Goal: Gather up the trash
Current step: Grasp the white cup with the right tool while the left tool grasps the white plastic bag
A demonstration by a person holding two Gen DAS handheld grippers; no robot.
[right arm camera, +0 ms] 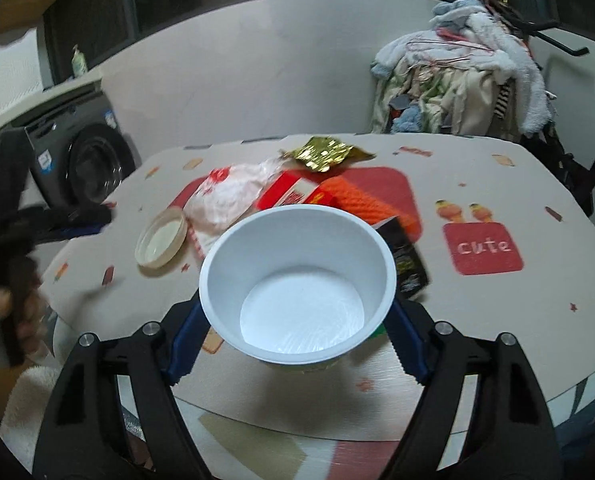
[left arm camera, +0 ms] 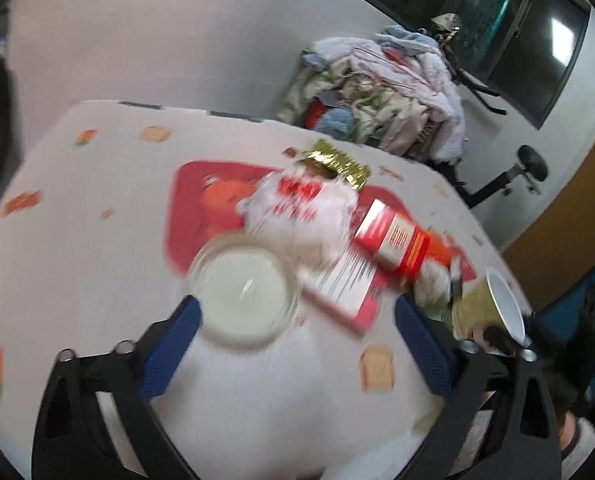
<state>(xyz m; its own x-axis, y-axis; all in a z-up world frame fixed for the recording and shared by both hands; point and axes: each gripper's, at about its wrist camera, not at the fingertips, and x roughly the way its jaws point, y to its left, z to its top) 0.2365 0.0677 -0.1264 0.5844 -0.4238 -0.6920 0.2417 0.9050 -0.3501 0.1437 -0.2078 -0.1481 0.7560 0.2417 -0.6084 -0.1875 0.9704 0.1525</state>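
My right claw (right arm camera: 297,344) grips a white paper bowl (right arm camera: 297,280), its blue pads pressed against both sides – the bowl sits tilted above the near edge of the worktop (right arm camera: 497,320). My left claw (left arm camera: 297,332) stands wide with nothing between its pads, just short of a round plastic lid (left arm camera: 243,290) lying flat. Behind the lid, trash crowds the worktop's middle: a crumpled white bag (left arm camera: 301,212), a red box (left arm camera: 393,236), a gold wrapper (left arm camera: 333,164). The worktop's left side lies bare to its edge – beyond the far edge, a laundry pile (left arm camera: 381,96).
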